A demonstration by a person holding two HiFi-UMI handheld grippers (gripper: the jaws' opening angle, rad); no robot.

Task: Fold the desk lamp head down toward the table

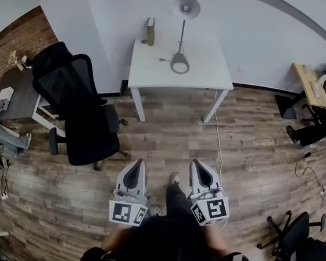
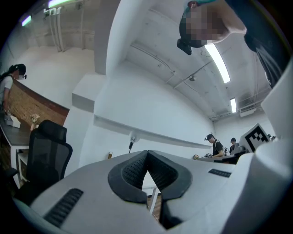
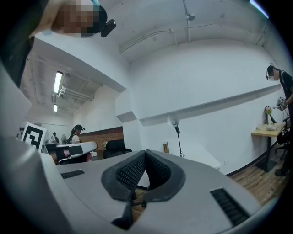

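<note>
Place: we take this for an open office, a shared workroom with several desks.
Floor: we see wood-look planks (image 1: 168, 139) across the room, with a cable (image 1: 219, 142) trailing over them.
Furniture: a white table (image 1: 207, 73) bearing a desk lamp (image 1: 183, 36) stands against the white wall; a black office chair (image 1: 77, 111) is beside it, with more wheeled chairs (image 1: 292, 232) at the lower right.
Other desks: a grey desk (image 1: 18, 96) by the brick wall (image 1: 9, 39) and a wooden desk (image 1: 308, 85) far right — people sit by both.
Ceiling: we see long strip lights (image 2: 219, 61) and bare pipes (image 2: 151, 55) overhead.
Staff: two people in caps (image 2: 214, 145) stand at a work surface.
</note>
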